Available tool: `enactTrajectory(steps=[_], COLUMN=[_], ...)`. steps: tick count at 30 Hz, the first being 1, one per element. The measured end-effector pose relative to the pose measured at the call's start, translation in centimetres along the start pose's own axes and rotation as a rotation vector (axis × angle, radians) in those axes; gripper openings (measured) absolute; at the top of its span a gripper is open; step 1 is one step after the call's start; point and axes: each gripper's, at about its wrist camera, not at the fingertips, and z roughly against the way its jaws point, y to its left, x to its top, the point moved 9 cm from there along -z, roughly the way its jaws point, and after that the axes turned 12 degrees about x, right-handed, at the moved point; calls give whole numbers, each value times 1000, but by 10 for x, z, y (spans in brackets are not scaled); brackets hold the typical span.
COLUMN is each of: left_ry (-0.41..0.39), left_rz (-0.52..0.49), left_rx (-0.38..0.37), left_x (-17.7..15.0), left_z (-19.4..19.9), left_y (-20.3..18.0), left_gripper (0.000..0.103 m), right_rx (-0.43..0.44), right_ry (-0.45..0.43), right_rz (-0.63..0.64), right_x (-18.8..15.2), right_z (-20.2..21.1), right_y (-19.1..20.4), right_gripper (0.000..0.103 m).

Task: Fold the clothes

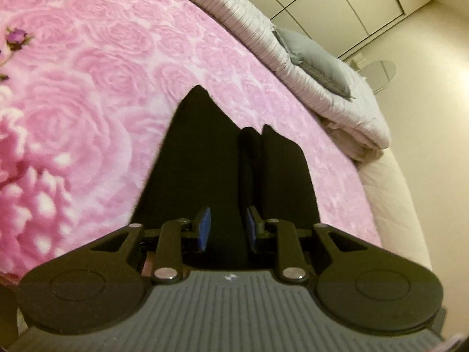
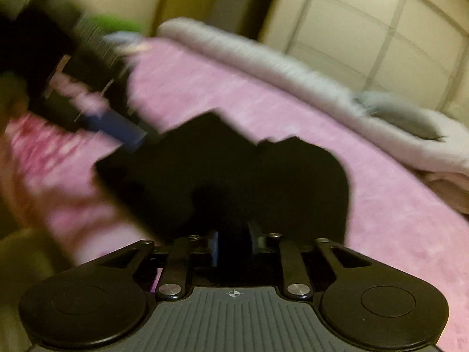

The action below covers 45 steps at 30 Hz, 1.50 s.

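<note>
A black garment (image 1: 222, 158) lies over the pink rose-patterned blanket (image 1: 88, 88); part of it is lifted. My left gripper (image 1: 228, 230) has its blue pads on either side of a thick bunch of the black cloth, gripping it. In the blurred right wrist view the same black garment (image 2: 234, 170) hangs in front of my right gripper (image 2: 233, 248), whose fingers close on its near edge. The left gripper (image 2: 123, 129) shows at upper left, holding the cloth's far corner.
A rolled pale quilt (image 1: 258, 29) and a grey pillow (image 1: 316, 58) lie along the bed's far edge. White wardrobe doors (image 2: 366, 44) stand behind. The bed's cream edge (image 1: 395, 193) drops off at right.
</note>
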Motion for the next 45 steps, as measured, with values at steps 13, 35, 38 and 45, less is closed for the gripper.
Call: enactTrajectory(steps=[13, 35, 38, 45], left_ry=[173, 251, 250, 254], left_rz=[226, 58, 166, 216], left_rx=[-197, -129, -202, -336], left_x=[-3, 3, 8, 10], left_z=[-57, -112, -120, -120], left_y=[-24, -48, -47, -57], left_gripper=[37, 61, 66, 52], right_rx=[90, 320, 325, 337], right_ry=[-221, -372, -373, -374], right_rz=[-1142, -1814, -1807, -1793], right_x=[-49, -100, -101, -104], right_z=[64, 6, 7, 10], right_y=[-155, -182, -181, -177], right_gripper=[52, 52, 52, 52])
